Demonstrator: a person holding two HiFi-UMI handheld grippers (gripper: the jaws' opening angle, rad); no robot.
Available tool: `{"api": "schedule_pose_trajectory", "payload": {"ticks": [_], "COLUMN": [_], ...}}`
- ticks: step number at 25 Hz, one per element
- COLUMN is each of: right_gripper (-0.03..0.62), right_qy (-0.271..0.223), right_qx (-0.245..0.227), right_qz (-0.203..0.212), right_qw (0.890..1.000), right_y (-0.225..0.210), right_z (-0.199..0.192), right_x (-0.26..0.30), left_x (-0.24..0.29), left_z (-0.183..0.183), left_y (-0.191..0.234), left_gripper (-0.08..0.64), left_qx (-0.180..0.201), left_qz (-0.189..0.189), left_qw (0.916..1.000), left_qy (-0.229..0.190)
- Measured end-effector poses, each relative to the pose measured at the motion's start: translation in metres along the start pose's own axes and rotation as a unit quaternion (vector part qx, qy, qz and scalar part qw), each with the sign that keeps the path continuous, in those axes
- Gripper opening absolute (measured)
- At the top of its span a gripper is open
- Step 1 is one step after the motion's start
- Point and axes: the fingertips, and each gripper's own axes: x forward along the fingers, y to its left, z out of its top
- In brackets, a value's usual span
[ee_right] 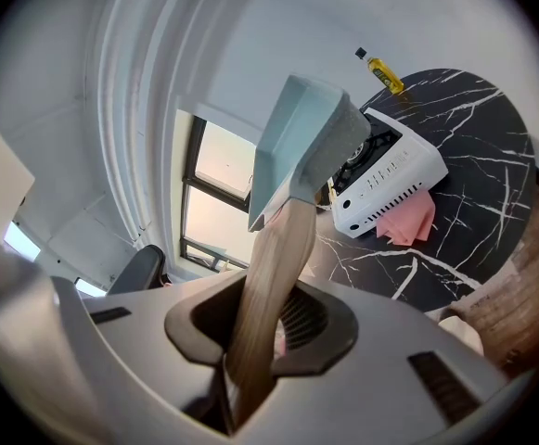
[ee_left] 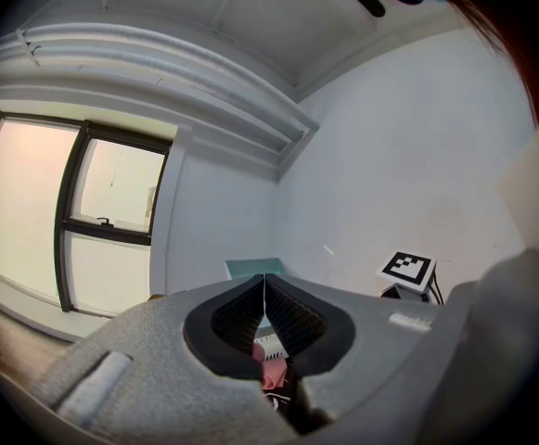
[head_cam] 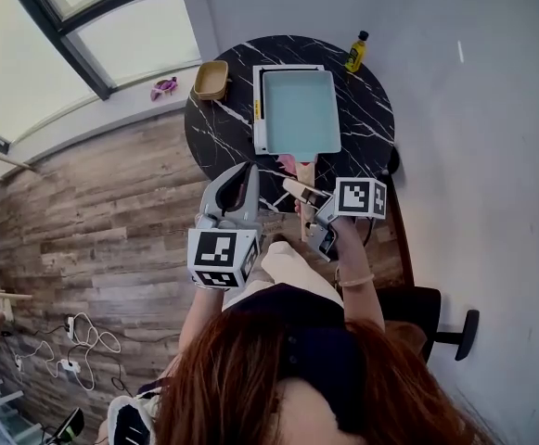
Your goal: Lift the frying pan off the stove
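Observation:
The pale teal square frying pan hangs above the white stove on the round black marble table. My right gripper is shut on its wooden handle. In the right gripper view the pan is in the air, clear of the stove, and the handle runs between the jaws of the right gripper. My left gripper is at the table's near edge, left of the handle, shut and empty. Its jaws meet in the left gripper view.
A yellow oil bottle stands at the table's far right and a tan bowl at its far left. A pink cloth lies in front of the stove. A black chair is at my right. Cables lie on the wooden floor.

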Motion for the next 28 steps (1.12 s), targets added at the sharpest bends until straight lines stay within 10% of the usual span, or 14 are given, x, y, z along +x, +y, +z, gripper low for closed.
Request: {"api": "schedule_pose_trajectory", "payload": {"ticks": [28], "right_gripper": [0.094], "right_qy": [-0.005], "right_qx": [-0.022], "right_qz": [0.008], "right_qw": [1.0], "right_y": [0.038], "right_z": [-0.074], "right_x": [-0.051], "left_x": [-0.083], "left_z": [-0.001], "left_y": [-0.046], "left_gripper": [0.014], "left_qx": [0.003], "left_qz": [-0.007], "left_qw": [0.9998], "left_qy": [-0.021]}}
